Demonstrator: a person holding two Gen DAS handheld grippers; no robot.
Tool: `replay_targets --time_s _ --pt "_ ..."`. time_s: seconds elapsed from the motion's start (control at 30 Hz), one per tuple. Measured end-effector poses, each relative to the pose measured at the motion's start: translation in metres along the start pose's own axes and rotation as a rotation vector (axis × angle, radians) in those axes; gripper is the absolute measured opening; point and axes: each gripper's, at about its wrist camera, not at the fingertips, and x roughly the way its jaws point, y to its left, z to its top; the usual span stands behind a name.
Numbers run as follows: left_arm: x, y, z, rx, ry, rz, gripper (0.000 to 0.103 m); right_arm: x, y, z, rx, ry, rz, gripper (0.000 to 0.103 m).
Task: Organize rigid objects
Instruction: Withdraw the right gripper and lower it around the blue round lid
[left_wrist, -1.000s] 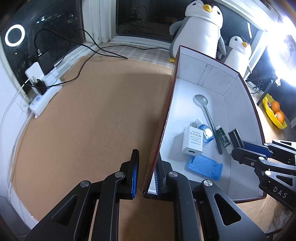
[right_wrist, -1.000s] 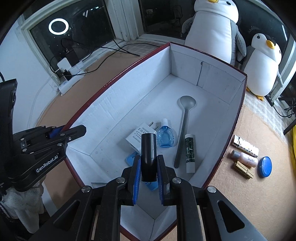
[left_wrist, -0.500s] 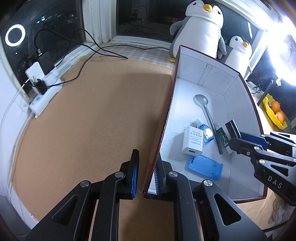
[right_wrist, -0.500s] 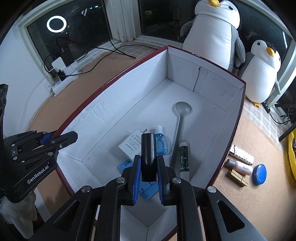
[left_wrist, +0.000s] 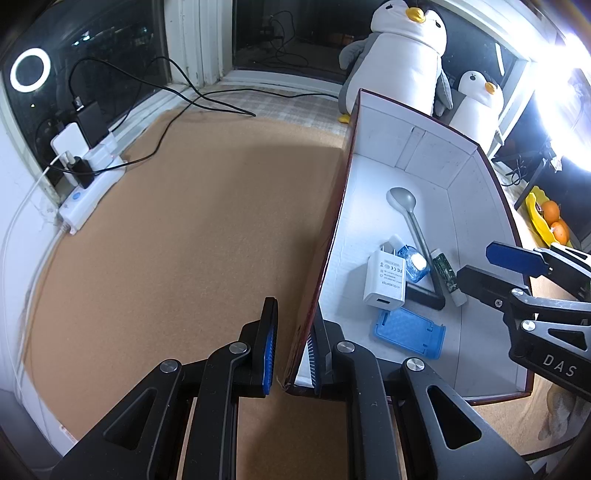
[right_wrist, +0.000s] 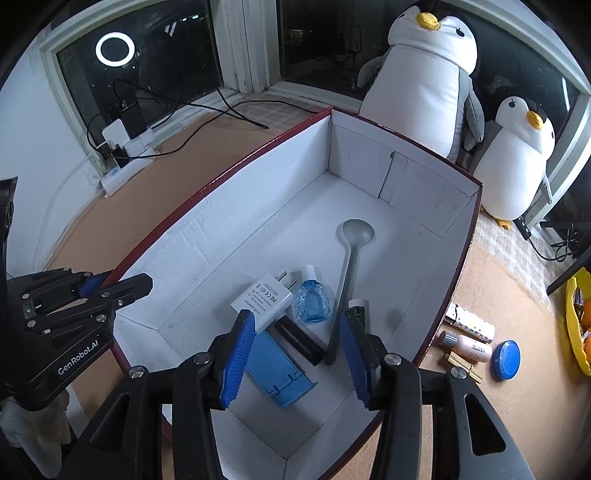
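Note:
A white-lined box with a dark red rim (right_wrist: 458, 266) (left_wrist: 340, 206) stands on the cork floor. Inside lie a grey spoon (right_wrist: 351, 258), a white charger (right_wrist: 264, 299), a blue drop bottle (right_wrist: 312, 299), a green-white tube (left_wrist: 447, 273), a blue stand (right_wrist: 277, 369) and a black tube (right_wrist: 299, 341) (left_wrist: 424, 295). My right gripper (right_wrist: 299, 360) is open and empty above the black tube. My left gripper (left_wrist: 291, 354) straddles the box's left wall at its near corner, its jaws a little apart around the wall.
Outside the box on the right lie a patterned tube (right_wrist: 469, 323), a pink bottle (right_wrist: 467, 345), a gold item (right_wrist: 460, 365) and a blue round lid (right_wrist: 506, 360). Two plush penguins (right_wrist: 432, 74) stand behind the box. A power strip with cables (left_wrist: 88, 192) lies at left.
My right gripper opened and let go of the black tube, which now lies on the box floor between the charger and the spoon. The left gripper has not moved.

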Motion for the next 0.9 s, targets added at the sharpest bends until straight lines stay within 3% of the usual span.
replay_targets --time_s 0.63,0.9 --pt "0.007 -0.002 0.003 0.01 0.026 0.022 0.014 -0.027 -0.009 0.007 0.012 -0.077 -0.005 0.047" --pt "0.015 -0.006 0.007 0.018 0.047 0.037 0.014 -0.046 -0.038 0.006 0.08 -0.129 -0.008 0.048"
